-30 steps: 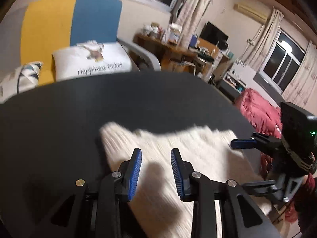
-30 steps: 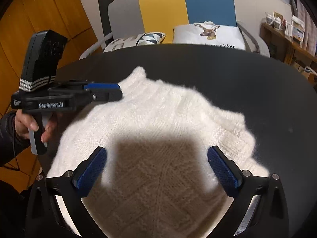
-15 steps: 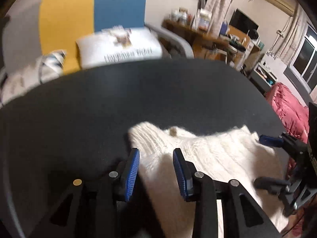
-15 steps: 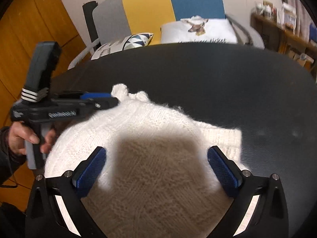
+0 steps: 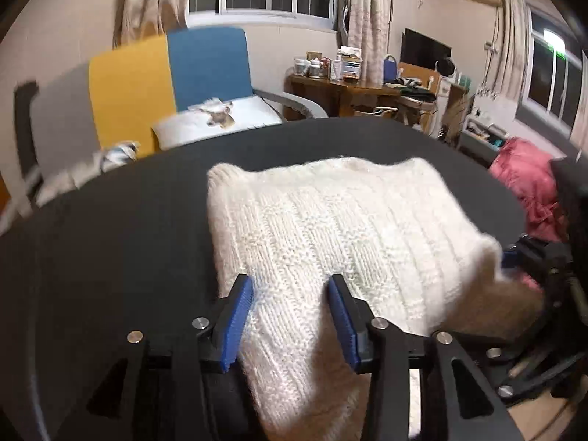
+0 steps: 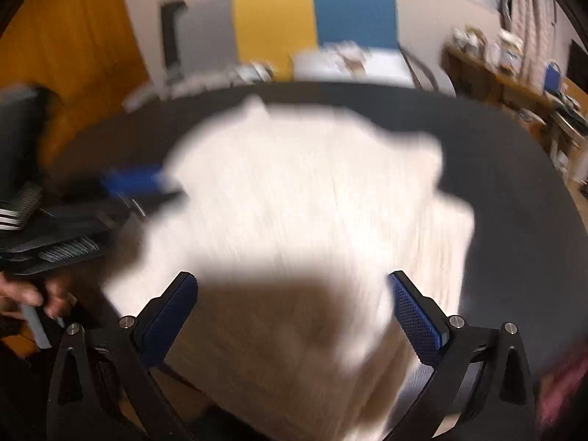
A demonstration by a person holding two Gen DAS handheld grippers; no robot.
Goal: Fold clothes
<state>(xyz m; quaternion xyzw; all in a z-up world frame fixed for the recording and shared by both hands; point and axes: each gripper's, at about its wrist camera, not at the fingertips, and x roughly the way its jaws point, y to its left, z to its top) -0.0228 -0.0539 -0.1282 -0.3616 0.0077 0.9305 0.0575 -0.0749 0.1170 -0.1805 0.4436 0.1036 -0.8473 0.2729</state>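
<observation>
My left gripper [image 5: 290, 316] stands at a narrow gap with the cream cable-knit sweater [image 5: 341, 228] bunched between its pads; whether it truly pinches, I cannot tell. My right gripper [image 6: 294, 316] is spread wide over the same knit, holding nothing. The sweater lies doubled on the round black table [image 5: 110, 228] ahead. Through the blur, I judge a fold is in hand; next, lay and flatten it.

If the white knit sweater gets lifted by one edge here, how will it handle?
The white knit sweater looks thick and soft, so it would likely sag and unfold. Its fuzzy ribbed surface probably grips the left gripper's pads well, and would drag rather than slide on the black table.
</observation>
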